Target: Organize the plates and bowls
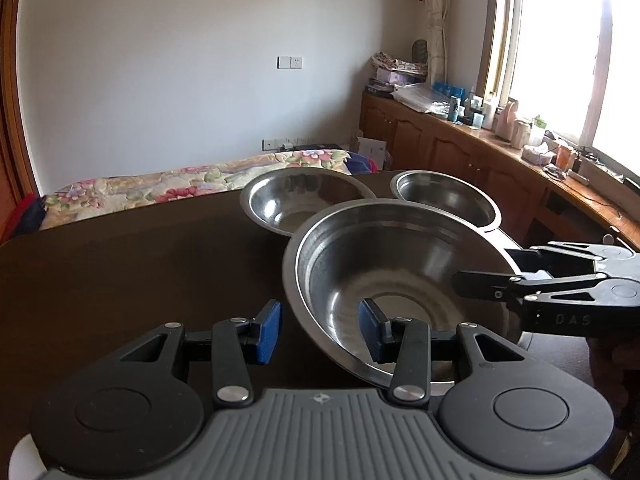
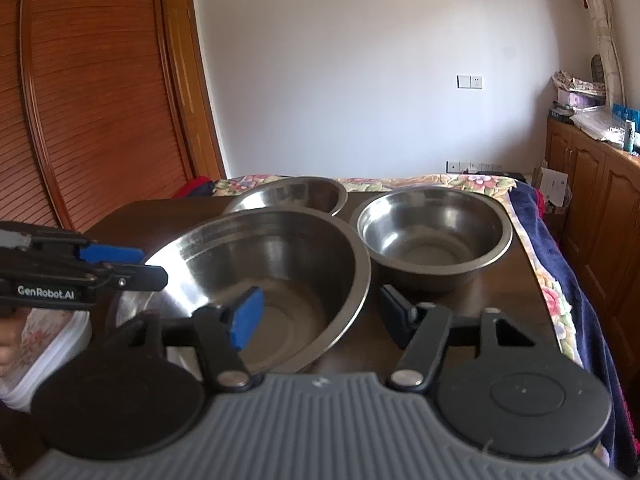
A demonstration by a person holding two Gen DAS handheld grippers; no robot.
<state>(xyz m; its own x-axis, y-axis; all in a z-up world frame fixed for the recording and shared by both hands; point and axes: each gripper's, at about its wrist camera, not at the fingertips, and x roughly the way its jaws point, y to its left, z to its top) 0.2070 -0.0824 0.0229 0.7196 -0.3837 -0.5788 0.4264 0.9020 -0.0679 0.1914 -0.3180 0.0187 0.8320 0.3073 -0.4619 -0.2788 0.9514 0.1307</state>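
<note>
Three steel bowls stand on a dark table [image 1: 120,264]. The biggest, nearest bowl [image 1: 400,280] [image 2: 272,280] sits tilted, its left edge raised. My left gripper [image 1: 320,330] is open, its jaws straddling the bowl's left rim, one pad outside and one inside. My right gripper [image 2: 320,316] is open, straddling the bowl's right rim the same way; it shows from the side in the left wrist view [image 1: 500,280]. A second bowl [image 1: 304,200] [image 2: 288,194] stands behind it and a smaller, deeper bowl [image 1: 448,200] [image 2: 434,236] at the far right.
A bed with a floral quilt [image 1: 180,184] lies beyond the table. Wooden cabinets [image 1: 460,152] with clutter on top run under the window on the right. A wooden louvred door [image 2: 92,100] stands on the left. The table's right edge [image 2: 532,264] is close to the small bowl.
</note>
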